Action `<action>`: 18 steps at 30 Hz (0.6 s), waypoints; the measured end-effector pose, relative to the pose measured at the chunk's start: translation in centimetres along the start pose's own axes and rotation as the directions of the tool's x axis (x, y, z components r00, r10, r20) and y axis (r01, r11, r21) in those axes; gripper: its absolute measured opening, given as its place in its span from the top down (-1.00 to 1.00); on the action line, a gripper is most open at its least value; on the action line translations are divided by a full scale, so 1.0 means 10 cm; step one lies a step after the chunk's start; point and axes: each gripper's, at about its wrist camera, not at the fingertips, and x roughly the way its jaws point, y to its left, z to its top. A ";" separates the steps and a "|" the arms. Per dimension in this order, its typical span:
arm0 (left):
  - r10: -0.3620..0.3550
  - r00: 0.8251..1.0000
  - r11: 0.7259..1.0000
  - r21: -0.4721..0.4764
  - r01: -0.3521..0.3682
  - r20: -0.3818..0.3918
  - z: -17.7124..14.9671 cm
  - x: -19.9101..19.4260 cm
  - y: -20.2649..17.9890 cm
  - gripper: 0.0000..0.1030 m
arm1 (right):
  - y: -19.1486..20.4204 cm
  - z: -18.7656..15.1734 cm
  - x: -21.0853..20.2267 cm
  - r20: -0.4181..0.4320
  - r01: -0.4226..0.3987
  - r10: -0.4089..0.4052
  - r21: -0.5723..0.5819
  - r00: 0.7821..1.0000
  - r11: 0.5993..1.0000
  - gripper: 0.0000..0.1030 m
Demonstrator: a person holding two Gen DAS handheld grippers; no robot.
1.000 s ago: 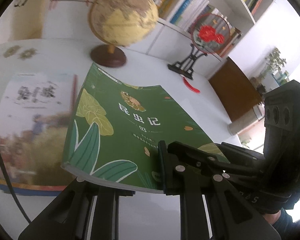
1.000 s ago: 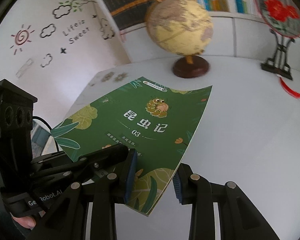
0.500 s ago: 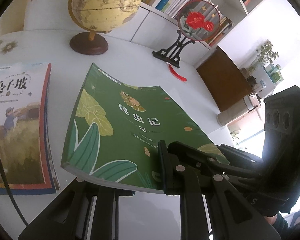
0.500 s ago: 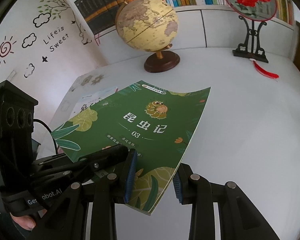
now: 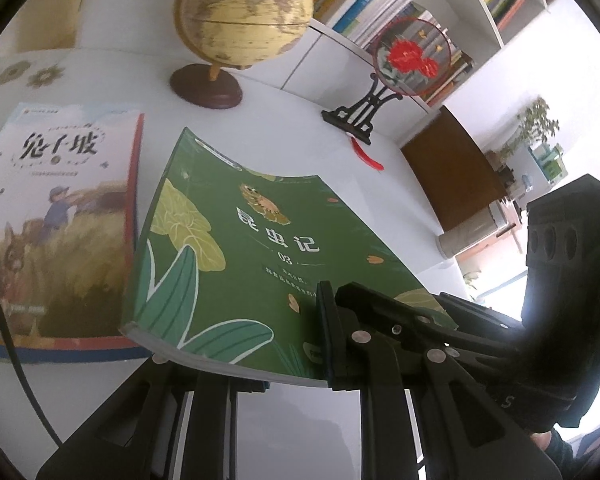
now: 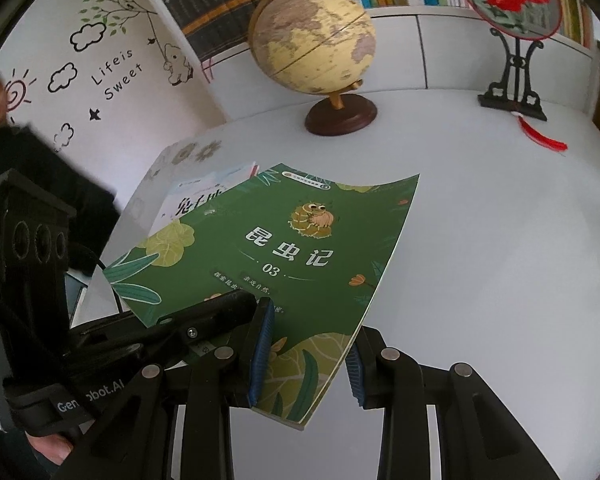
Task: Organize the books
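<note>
A green book (image 5: 236, 248) with white Chinese title and a caterpillar drawing hangs tilted above the white table (image 5: 284, 132), held at its near edge by both grippers. My left gripper (image 5: 276, 360) is shut on it, one finger on the cover, the other beneath. In the right wrist view the green book (image 6: 284, 248) runs between the blue pads of my right gripper (image 6: 306, 360), which is shut on its near right corner. A second book (image 5: 60, 208) with a field picture lies flat on the table to the left, partly hidden behind the green one (image 6: 204, 196).
A globe (image 5: 244, 20) on a wooden base and a red-flower fan on a black stand (image 5: 412, 56) with a red tassel (image 5: 366, 156) stand at the table's back. Bookshelves (image 5: 380, 4) fill the wall. A blurred person in dark clothes (image 6: 20, 152) is at the left.
Both grippers have carried the green book a little sideways, grips unchanged. The second book has come into sight past its far left edge in the right wrist view.
</note>
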 end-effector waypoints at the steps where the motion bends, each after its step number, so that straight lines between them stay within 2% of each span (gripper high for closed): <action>1: -0.002 1.000 1.000 -0.002 0.002 -0.001 -0.01 -0.01 0.02 0.71 | 0.04 -0.02 0.01 -0.001 0.004 -0.004 -0.004 1.000 1.000 0.38; 12: -0.048 0.999 0.999 0.005 0.048 -0.017 -0.03 -0.04 0.00 0.71 | 0.11 -0.16 -0.05 0.020 0.055 -0.056 0.022 0.998 0.998 0.38; 18: -0.049 0.997 0.999 0.003 0.049 0.062 0.08 -0.36 0.02 0.71 | 0.29 -0.11 -0.20 0.082 0.047 -0.047 0.009 0.995 0.999 0.38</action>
